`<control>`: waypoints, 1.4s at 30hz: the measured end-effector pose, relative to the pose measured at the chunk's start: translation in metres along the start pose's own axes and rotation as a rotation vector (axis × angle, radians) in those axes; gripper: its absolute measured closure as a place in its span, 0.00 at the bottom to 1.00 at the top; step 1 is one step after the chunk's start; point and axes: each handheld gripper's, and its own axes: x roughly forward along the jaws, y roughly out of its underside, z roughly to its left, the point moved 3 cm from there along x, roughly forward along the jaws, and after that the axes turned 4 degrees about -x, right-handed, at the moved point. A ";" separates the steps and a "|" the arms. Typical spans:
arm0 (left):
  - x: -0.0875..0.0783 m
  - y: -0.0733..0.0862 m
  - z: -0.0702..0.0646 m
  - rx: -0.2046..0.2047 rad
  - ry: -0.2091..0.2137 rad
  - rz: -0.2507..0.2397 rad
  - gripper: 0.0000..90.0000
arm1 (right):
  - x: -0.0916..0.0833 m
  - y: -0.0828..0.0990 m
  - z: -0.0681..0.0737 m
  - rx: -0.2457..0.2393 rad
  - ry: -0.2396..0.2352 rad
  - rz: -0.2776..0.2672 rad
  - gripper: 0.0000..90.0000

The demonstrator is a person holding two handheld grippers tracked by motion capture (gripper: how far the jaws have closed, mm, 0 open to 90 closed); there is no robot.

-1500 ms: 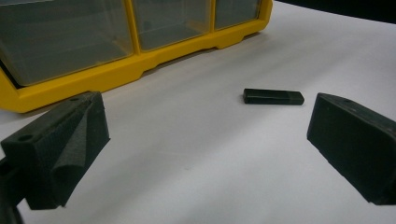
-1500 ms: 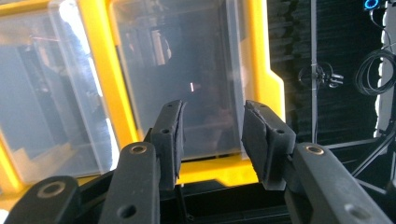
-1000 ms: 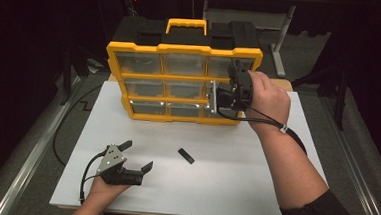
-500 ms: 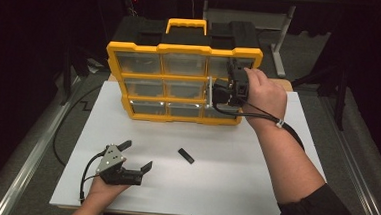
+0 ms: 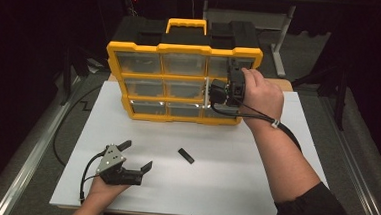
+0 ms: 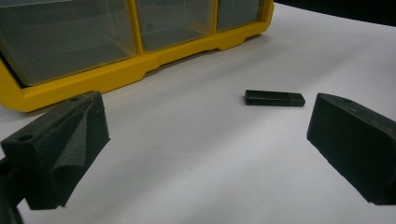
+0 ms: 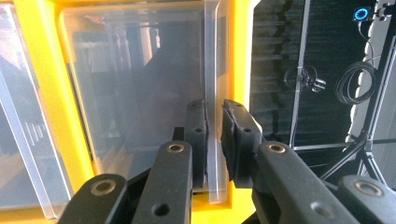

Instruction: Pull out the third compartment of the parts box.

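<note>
— Where's the right tool?
— At the yellow plastic organiser's right middle clear drawer, its jaws just closing onto the drawer's front lip.
— The left tool?
— Resting wide open on the white surface, near a small black stick.

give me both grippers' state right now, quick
left gripper: open, holding nothing.
right gripper: jaws just closing, shut on the clear drawer's edge.

Small black stick on white tabletop, well apart from organizer.
</note>
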 end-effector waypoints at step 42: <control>-0.001 0.000 0.001 -0.015 0.001 -0.007 0.00 | -0.015 0.000 -0.002 -0.031 0.006 -0.004 0.94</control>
